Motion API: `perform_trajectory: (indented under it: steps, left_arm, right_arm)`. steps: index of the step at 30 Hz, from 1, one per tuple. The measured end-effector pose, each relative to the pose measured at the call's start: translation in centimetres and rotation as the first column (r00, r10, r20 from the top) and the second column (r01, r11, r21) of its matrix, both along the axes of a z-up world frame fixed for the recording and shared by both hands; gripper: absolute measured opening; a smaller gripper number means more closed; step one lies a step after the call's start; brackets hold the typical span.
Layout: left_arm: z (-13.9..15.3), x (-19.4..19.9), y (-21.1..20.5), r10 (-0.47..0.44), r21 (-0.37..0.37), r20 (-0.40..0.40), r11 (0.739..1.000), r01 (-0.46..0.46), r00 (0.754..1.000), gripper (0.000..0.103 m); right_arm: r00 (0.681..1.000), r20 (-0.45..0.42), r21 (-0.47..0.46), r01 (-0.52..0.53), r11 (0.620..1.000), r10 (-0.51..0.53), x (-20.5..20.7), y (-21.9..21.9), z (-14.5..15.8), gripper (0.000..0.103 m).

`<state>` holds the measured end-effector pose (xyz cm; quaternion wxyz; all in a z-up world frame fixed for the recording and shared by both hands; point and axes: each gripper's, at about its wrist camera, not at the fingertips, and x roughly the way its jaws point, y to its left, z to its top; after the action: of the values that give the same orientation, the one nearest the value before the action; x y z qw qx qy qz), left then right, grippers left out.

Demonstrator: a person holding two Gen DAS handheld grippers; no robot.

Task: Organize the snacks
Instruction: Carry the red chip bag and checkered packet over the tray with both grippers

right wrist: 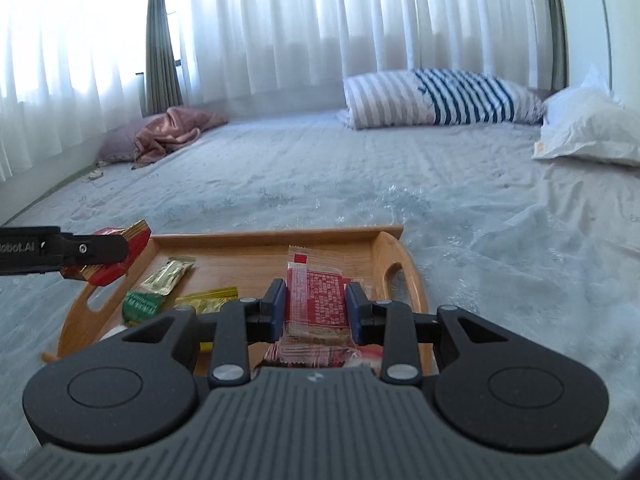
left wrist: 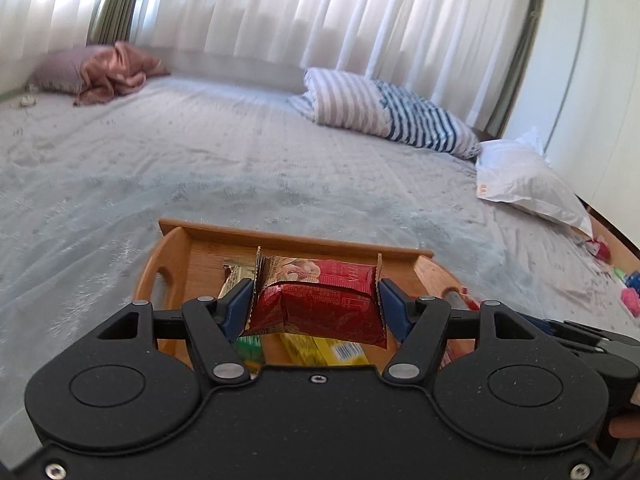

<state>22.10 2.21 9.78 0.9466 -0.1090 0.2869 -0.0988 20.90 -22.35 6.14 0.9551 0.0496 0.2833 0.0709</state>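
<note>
A wooden tray with handles lies on the bed; it also shows in the right wrist view. My left gripper is shut on a dark red snack packet and holds it above the tray; this packet and gripper show at the left of the right wrist view. My right gripper is shut on a pale red-and-white snack packet over the tray's right part. On the tray lie a gold packet, a green packet and a yellow packet.
The bed has a grey-blue sheet. A striped pillow, a white plastic bag and a pink cloth on a pillow lie at the far side. Small colourful items lie at the right edge. White curtains hang behind.
</note>
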Motion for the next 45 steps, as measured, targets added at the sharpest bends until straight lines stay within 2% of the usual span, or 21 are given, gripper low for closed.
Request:
perform_trajectory:
  steps: [3, 5, 10, 15, 21, 25, 33, 42, 43, 45]
  left_arm:
    - [-0.8, 3.0, -0.3, 0.000, 0.007, -0.041, 1.000, 0.000, 0.999, 0.064]
    - [-1.6, 4.9, -0.6, 0.012, 0.018, -0.069, 1.000, -0.011, 0.998, 0.064]
    - [-3.8, 8.5, -1.5, 0.049, 0.045, -0.115, 0.998, -0.044, 0.992, 0.064]
    - [-5.5, 10.3, -2.1, 0.068, 0.054, -0.141, 0.997, -0.060, 0.988, 0.064]
    - [-7.2, 11.3, -2.8, 0.075, 0.080, -0.152, 0.995, -0.063, 0.986, 0.065]
    - [-7.6, 11.2, -3.6, 0.069, 0.135, -0.125, 0.989, -0.052, 0.990, 0.065]
    - [-7.8, 11.4, -4.1, 0.062, 0.140, -0.122, 0.989, -0.044, 0.991, 0.065]
    - [-7.9, 11.4, -4.2, 0.060, 0.152, -0.119, 0.988, -0.041, 0.991, 0.070]
    - [-7.9, 11.4, -4.3, 0.059, 0.151, -0.120, 0.988, -0.040, 0.991, 0.071]
    - [-7.8, 11.4, -4.3, 0.052, 0.146, -0.127, 0.989, -0.033, 0.991, 0.077]
  right_arm:
    - [0.997, -0.074, 0.042, 0.017, 0.999, -0.014, 3.8, -0.5, -0.9, 0.037]
    - [0.995, -0.096, 0.036, 0.038, 0.999, -0.035, 5.7, -0.7, -1.4, 0.037]
    - [0.990, -0.129, 0.022, 0.064, 0.998, -0.061, 9.0, -0.6, -2.7, 0.037]
    - [0.990, -0.130, -0.039, 0.053, 0.998, -0.058, 11.0, 0.5, -3.3, 0.037]
    - [0.990, -0.118, -0.087, 0.061, 0.994, -0.071, 12.4, 1.8, -4.3, 0.038]
    - [0.988, -0.125, -0.093, 0.073, 0.993, -0.085, 12.8, 2.0, -5.3, 0.038]
    - [0.987, -0.130, -0.070, 0.084, 0.994, -0.093, 12.8, 1.8, -5.8, 0.038]
    - [0.987, -0.136, -0.061, 0.081, 0.995, -0.089, 12.9, 1.7, -6.1, 0.039]
    - [0.987, -0.136, -0.056, 0.080, 0.995, -0.087, 12.9, 1.6, -6.1, 0.040]
    - [0.988, -0.124, -0.045, 0.082, 0.996, -0.087, 12.7, 1.6, -6.0, 0.048]
